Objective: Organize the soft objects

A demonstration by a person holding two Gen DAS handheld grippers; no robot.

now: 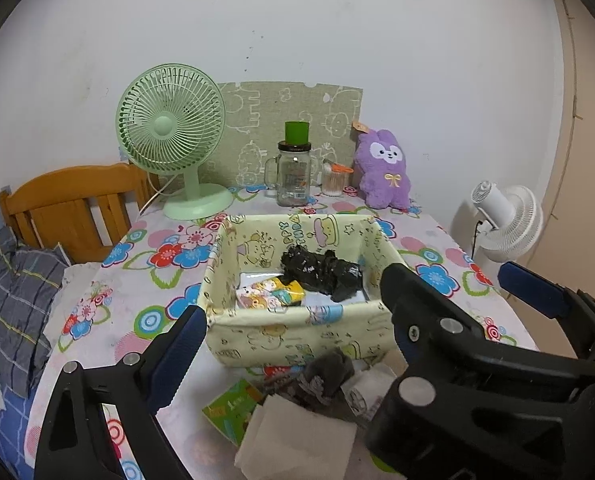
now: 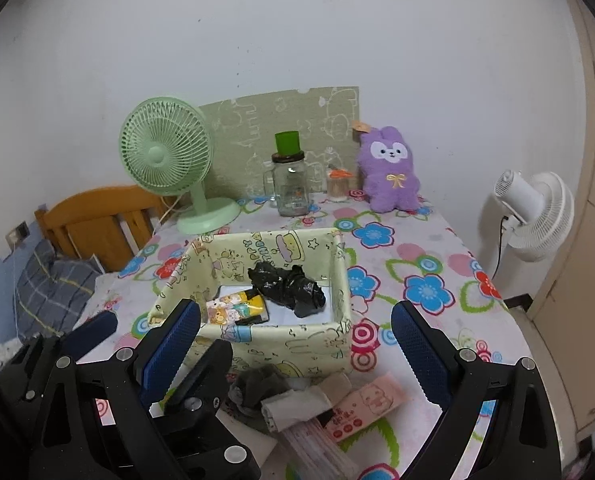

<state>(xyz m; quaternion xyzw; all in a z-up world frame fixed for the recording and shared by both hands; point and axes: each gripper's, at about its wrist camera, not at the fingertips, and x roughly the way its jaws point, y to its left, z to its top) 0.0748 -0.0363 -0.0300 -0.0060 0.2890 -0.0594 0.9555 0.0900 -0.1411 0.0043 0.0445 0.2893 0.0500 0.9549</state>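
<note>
We hold our right gripper (image 2: 295, 336) with jaws wide apart and empty, our left gripper (image 1: 293, 322) likewise spread beside it. Just below our fingers lie a grey sock (image 2: 257, 390) and tissue packs (image 2: 361, 408). Straight ahead stands the fabric box (image 2: 257, 344), holding a black bag (image 2: 287, 288) and a cartoon pack (image 2: 237, 308).

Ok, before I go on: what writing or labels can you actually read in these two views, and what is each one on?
"PPY" above "THDA", partial print on the fabric storage box, inner back wall, likely part of "Happy Birthday".
Pink tissue pack: red label with characters, too blurred to read.
Green packet: small print, unreadable.
Glass mug jar: printed graphic, too small to read.
Cartoon tissue pack in the box: pictures only, no legible words.
</note>
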